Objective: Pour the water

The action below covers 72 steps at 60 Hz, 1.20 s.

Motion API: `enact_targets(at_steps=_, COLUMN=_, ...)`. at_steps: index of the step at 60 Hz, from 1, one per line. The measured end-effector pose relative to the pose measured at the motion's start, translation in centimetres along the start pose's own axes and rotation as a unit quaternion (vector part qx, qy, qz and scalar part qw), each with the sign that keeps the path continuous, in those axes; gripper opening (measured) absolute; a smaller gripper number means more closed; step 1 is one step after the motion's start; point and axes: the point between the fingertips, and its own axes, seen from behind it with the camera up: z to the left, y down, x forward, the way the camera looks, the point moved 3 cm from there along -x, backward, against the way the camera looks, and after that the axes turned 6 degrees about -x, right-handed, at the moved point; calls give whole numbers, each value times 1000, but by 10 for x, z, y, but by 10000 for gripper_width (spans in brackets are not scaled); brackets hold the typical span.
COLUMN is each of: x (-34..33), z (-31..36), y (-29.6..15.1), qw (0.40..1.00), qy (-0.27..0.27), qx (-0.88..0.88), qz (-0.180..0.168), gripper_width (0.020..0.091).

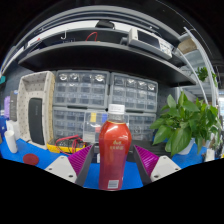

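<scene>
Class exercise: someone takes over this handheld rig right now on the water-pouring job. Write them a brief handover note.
Claw: fingers sit either side of the red bottle; whether they press it is unclear.
Bottle: upright, white cap on, on the blue table, between the fingers.
A potted plant stands off to one side; no receiving cup is visible.
Done: bottle reached.
Left: secure grip, lift, pour.

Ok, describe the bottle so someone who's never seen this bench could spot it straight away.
On the blue table, in front of the grey drawer cabinets and left of the leafy potted plant, stands the bottle between the open tongs. It alone is red, with a white cap and label.
</scene>
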Motion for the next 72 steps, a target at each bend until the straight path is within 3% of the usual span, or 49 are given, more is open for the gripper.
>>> enact_targets(at_steps=5, x=15, z=-3, y=3, qw=1000, qy=0, qx=1, qz=4, gripper_width=740)
enact_targets(at_steps=6, x=17, z=-3, y=4, qw=1000, qy=0, qx=2, qz=6, gripper_width=752)
enact_targets(at_steps=11, x=23, z=1, y=6, qw=1000, qy=-16, qx=18, qz=10, gripper_width=450)
enact_targets(at_steps=12, x=22, z=3, y=6, qw=1000, qy=-18, qx=21, qz=10, gripper_width=456)
enact_targets(at_steps=21, x=21, z=5, y=6, qw=1000, qy=-13, qx=12, qz=13, gripper_width=279)
enact_targets(at_steps=39, x=21, z=16, y=-4, qw=999, qy=-18, qx=-32, qz=27, gripper_width=276)
enact_targets(at_steps=55, x=8, z=113, y=-62, qw=957, qy=-51, qx=-285, qz=-22, gripper_width=277)
enact_targets(at_steps=72, x=0, z=236, y=-102, qw=809, qy=-60, qx=-575, qz=-103, gripper_width=276)
